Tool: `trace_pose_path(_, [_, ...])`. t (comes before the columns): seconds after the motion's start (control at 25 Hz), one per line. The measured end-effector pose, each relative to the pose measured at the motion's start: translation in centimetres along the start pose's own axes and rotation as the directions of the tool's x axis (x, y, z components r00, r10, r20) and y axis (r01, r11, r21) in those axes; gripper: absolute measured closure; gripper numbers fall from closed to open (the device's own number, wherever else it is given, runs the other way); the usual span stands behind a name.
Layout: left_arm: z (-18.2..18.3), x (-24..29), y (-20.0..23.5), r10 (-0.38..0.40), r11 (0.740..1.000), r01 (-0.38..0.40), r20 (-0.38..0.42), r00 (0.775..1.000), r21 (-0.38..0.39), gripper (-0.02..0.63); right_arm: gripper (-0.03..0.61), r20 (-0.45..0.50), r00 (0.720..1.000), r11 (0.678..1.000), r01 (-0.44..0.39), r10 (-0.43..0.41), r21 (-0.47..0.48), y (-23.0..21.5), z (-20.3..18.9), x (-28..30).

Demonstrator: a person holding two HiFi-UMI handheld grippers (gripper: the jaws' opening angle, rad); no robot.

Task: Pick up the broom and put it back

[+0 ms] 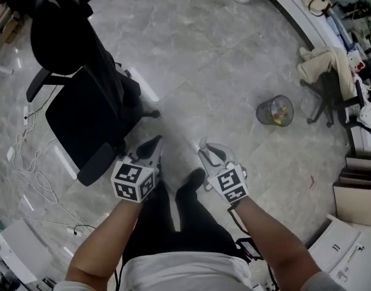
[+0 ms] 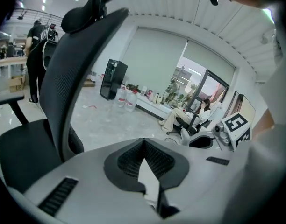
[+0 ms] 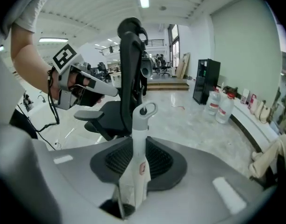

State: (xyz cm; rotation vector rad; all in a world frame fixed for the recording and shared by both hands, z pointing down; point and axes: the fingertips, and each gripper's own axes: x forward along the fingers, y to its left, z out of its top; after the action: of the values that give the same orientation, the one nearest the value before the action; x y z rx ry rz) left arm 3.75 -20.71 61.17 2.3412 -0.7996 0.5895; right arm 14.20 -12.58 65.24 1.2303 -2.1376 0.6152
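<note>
In the right gripper view a white broom handle [image 3: 138,143] with a grey hang loop at its tip stands up between the jaws. My right gripper [image 3: 133,171] is shut on it, and the rest of the broom is hidden below. In the head view both grippers are held side by side above the person's legs, the left gripper [image 1: 150,149] beside the right gripper [image 1: 208,156]. The left gripper [image 2: 145,162] has its tips together and I see nothing held in it. Each gripper also shows in the other's view: the right gripper [image 2: 201,139] and the left gripper [image 3: 94,85].
A black office chair [image 1: 82,96] stands close on the left. A mesh waste bin [image 1: 274,111] sits on the grey stone floor to the right, and another chair with cloth over it [image 1: 328,71] is further right. White cables [image 1: 34,168] trail on the left. Water bottles [image 3: 220,107] line the far wall.
</note>
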Motion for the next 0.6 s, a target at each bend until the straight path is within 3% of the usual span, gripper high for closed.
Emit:
trace_pose_path(0.16, [4.8,-8.5,-1.2,0.078,0.997,-0.078,0.064,0.995,0.0,0.607,0.495,0.037,0.996,0.988,-0.072,0.077,-0.135,5.1,6.0,-4.5])
trace_pose_path(0.36, [8.0,-18.6,-1.7,0.185,0.982,-0.187,0.141,0.973,-0.003,0.607,0.495,0.049,0.982,0.94,-0.162,0.185,-0.299,11.6,11.6,-7.0])
trace_pose_path(0.6, [7.1,-28.5,0.3,0.259,0.965,-0.248,0.185,0.948,-0.082,0.607,0.492,0.005,0.98,0.935,-0.19,0.201,-0.298,17.6,14.9,-5.0])
